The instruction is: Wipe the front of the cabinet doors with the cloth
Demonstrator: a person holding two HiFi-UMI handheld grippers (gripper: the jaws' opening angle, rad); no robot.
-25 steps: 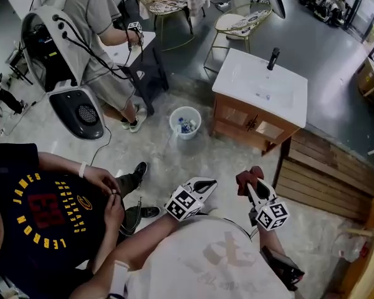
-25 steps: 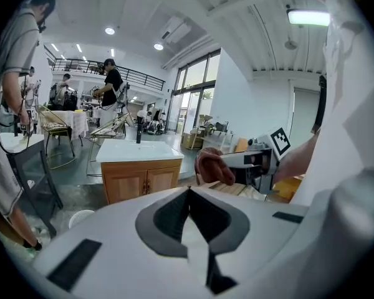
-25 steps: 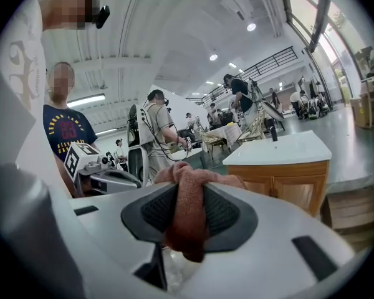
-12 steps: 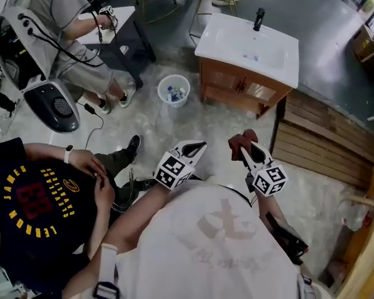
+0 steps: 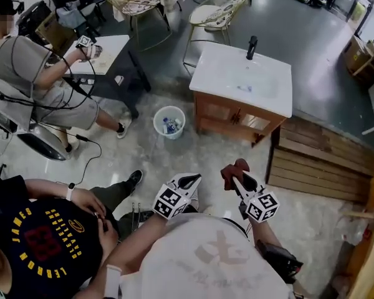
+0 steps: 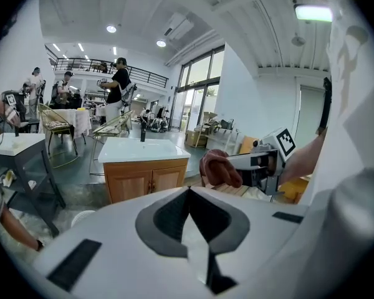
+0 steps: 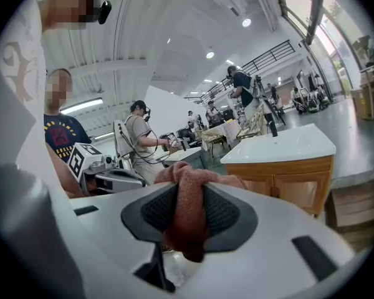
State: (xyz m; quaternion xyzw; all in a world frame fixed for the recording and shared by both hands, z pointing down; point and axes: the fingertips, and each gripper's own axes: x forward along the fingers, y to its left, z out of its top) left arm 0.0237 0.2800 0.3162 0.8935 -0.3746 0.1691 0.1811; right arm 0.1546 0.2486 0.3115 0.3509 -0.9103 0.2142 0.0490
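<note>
Status: wiping not yet begun, in our judgement. We hold the cloth in the right gripper. Its jaws are clamped on a bunched fold of the cloth, and the rest bulges out above the pads. The left gripper has its jaws together with nothing between them. Both grippers hang in front of the torso, well apart from the cabinet, which stands across a stretch of floor beneath a white sink top. The two wooden cabinet doors are closed, and the cloth touches neither. We judge one preparatory step complete: cloth in grip. What remains is to approach the cabinet, press the cloth to the door fronts and wipe both faces.
</note>
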